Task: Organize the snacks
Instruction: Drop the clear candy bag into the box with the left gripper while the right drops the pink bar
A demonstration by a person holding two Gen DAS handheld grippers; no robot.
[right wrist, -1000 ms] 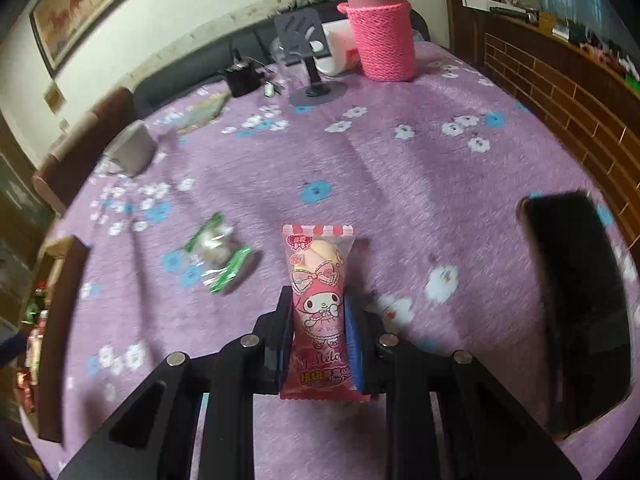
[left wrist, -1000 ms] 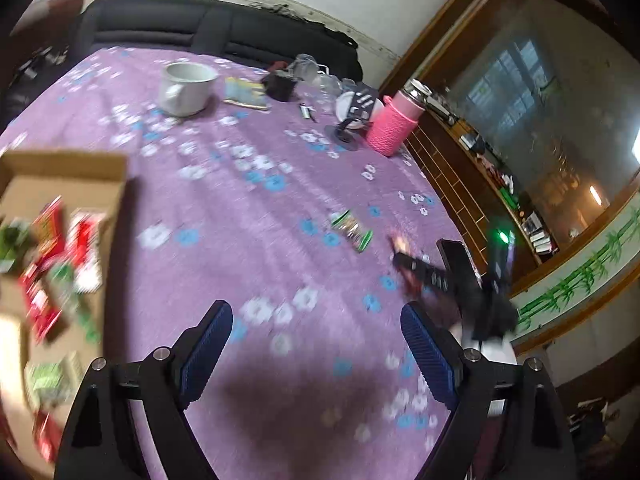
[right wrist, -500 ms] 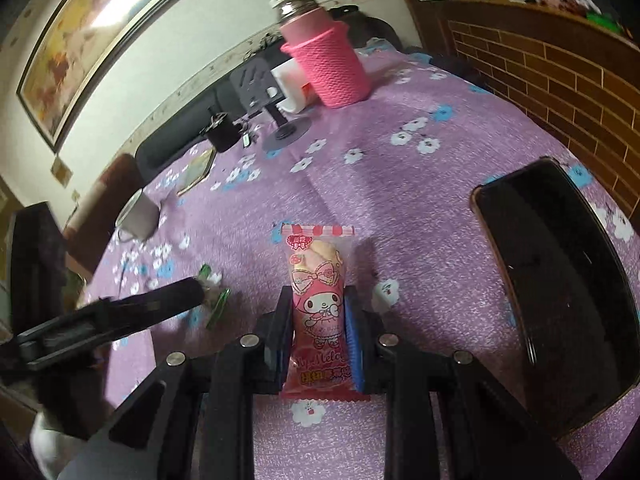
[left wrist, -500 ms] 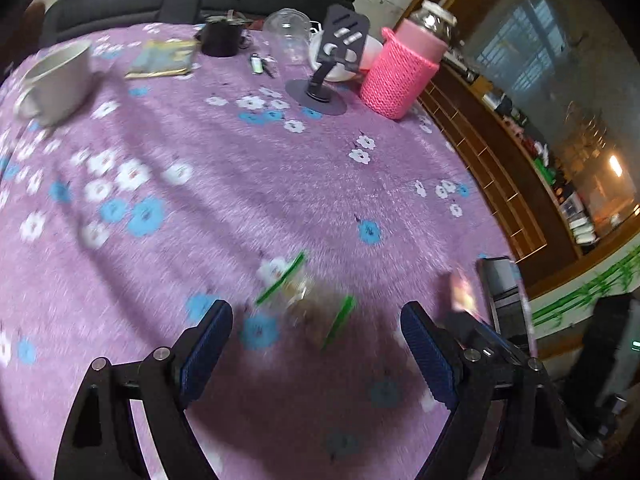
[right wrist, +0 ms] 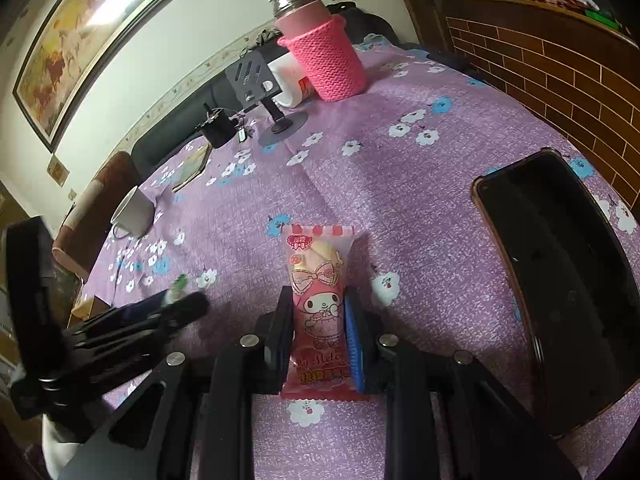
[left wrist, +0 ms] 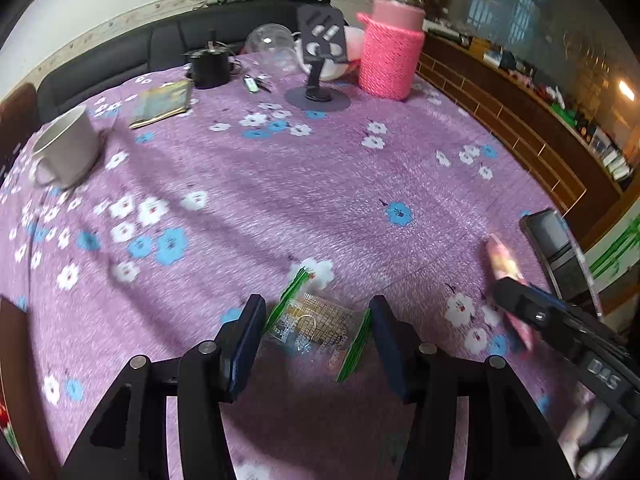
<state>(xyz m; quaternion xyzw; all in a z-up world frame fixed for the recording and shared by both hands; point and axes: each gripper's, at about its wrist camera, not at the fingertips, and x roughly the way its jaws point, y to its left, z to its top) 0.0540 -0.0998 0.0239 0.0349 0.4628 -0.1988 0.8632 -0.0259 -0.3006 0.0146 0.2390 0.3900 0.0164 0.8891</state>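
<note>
A clear snack packet with green edges (left wrist: 316,330) lies on the purple flowered tablecloth (left wrist: 280,184). My left gripper (left wrist: 316,324) is open, with one finger on each side of the packet. My right gripper (right wrist: 318,320) is shut on a pink My Melody snack packet (right wrist: 318,280) and holds it upright above the cloth. That pink packet also shows in the left wrist view (left wrist: 506,268), at the right. In the right wrist view the left gripper (right wrist: 172,308) is at the lower left and hides most of the green-edged packet.
A black phone (right wrist: 560,288) lies at the table's right edge. At the back stand a pink-sleeved flask (left wrist: 394,56), a phone stand (left wrist: 320,68), a glass bowl (left wrist: 272,46) and a black pot (left wrist: 210,66). A white mug (left wrist: 66,150) and a booklet (left wrist: 162,102) are left.
My left gripper has swung away from the cardboard box, moved down onto the green-edged packet and narrowed around it. My right gripper has lifted and tilted with the pink packet still in it.
</note>
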